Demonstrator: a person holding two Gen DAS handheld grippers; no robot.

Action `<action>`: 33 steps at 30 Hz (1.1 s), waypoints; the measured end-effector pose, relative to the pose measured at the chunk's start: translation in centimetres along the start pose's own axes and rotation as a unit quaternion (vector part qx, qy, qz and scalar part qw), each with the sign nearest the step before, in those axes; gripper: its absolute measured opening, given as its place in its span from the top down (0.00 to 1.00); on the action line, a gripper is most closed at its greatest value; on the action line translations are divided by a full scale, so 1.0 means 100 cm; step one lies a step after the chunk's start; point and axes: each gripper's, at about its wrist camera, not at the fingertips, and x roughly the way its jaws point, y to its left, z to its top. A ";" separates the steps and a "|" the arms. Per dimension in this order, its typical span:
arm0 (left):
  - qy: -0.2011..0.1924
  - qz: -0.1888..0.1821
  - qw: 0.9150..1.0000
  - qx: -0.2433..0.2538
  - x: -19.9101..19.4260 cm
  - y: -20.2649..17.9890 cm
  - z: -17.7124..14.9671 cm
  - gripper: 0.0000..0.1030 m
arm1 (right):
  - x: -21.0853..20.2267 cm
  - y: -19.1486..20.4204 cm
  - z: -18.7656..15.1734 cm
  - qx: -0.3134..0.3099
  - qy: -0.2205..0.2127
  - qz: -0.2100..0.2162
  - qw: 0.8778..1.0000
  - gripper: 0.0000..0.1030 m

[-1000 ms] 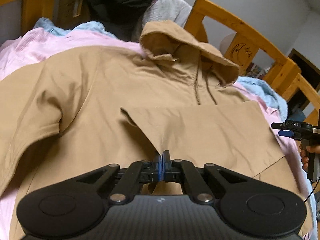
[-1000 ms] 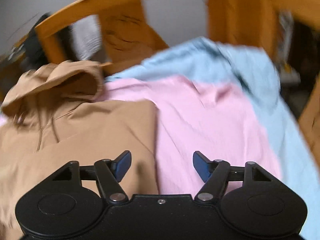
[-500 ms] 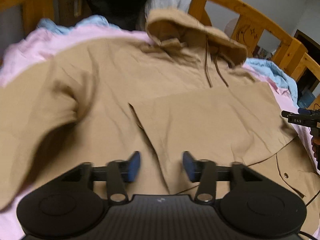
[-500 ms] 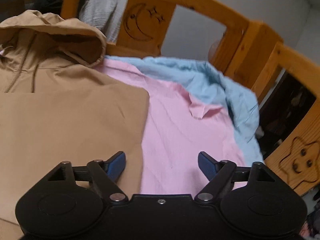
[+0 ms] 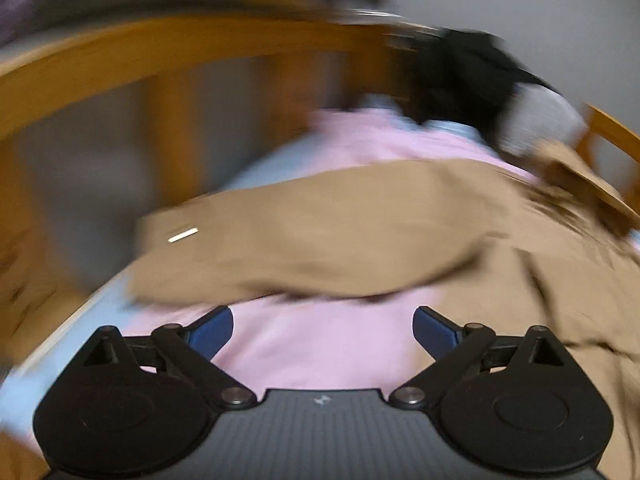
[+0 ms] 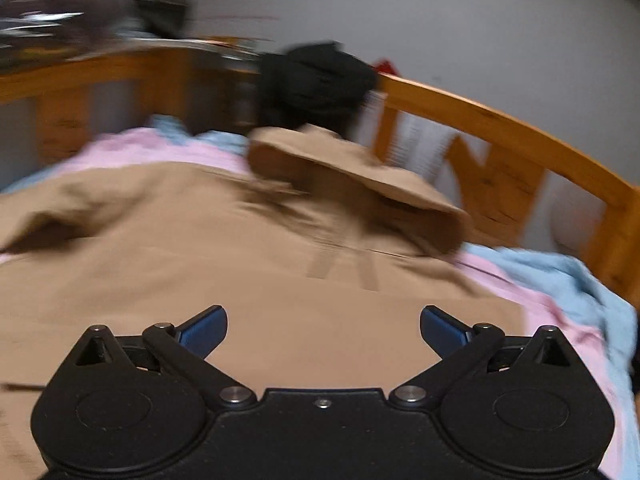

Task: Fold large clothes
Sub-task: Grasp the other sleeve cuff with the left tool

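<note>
On the bed, over a pink sheet (image 5: 320, 356), a tan hooded jacket (image 6: 224, 264) is laid flat, hood (image 6: 352, 172) toward the wooden headboard (image 6: 500, 128). Left claw (image 5: 323, 330) and right claw (image 6: 323, 329), angled downward, have just been opening; nothing is held between either.

You're looking at matt tan woven cloth on the hoodie (image 6: 224, 248), soft pink sheet (image 5: 320, 344), varnished orange wood bed rail (image 6: 500, 128), matt black plastic gripper bodies, blue rubbery pads (image 6: 204, 330).
</note>
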 end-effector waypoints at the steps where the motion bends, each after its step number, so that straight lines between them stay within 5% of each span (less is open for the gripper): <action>1: -0.002 0.015 1.000 -0.027 0.001 0.017 -0.003 0.04 | -0.009 0.014 -0.001 -0.003 -0.004 0.012 1.000 0.01; 11: 0.000 0.070 0.974 -0.214 0.058 0.092 0.005 0.21 | -0.068 0.087 -0.046 -0.017 0.020 0.063 0.998 0.01; 18: -0.025 0.027 0.959 -0.280 0.085 0.106 0.017 0.22 | -0.063 0.086 -0.068 0.040 0.065 0.058 0.995 0.01; 19: -0.025 0.035 0.959 -0.282 0.087 0.105 0.019 0.28 | -0.061 0.087 -0.067 0.038 0.067 0.056 0.995 0.01; 22: -0.018 0.082 0.954 -0.289 0.096 0.099 0.024 0.75 | -0.062 0.087 -0.067 0.028 0.063 0.053 0.996 0.01; 24: -0.030 0.090 0.948 -0.305 0.092 0.095 0.025 0.85 | -0.062 0.083 -0.066 0.029 0.061 0.050 0.997 0.01; 29: -0.090 0.083 0.962 -0.243 0.051 0.067 0.026 0.94 | -0.065 0.076 -0.066 0.034 0.061 0.046 0.997 0.01; 33: -0.183 0.038 0.971 -0.147 0.002 0.024 0.031 0.94 | -0.064 0.064 -0.058 0.044 0.054 0.061 0.996 0.01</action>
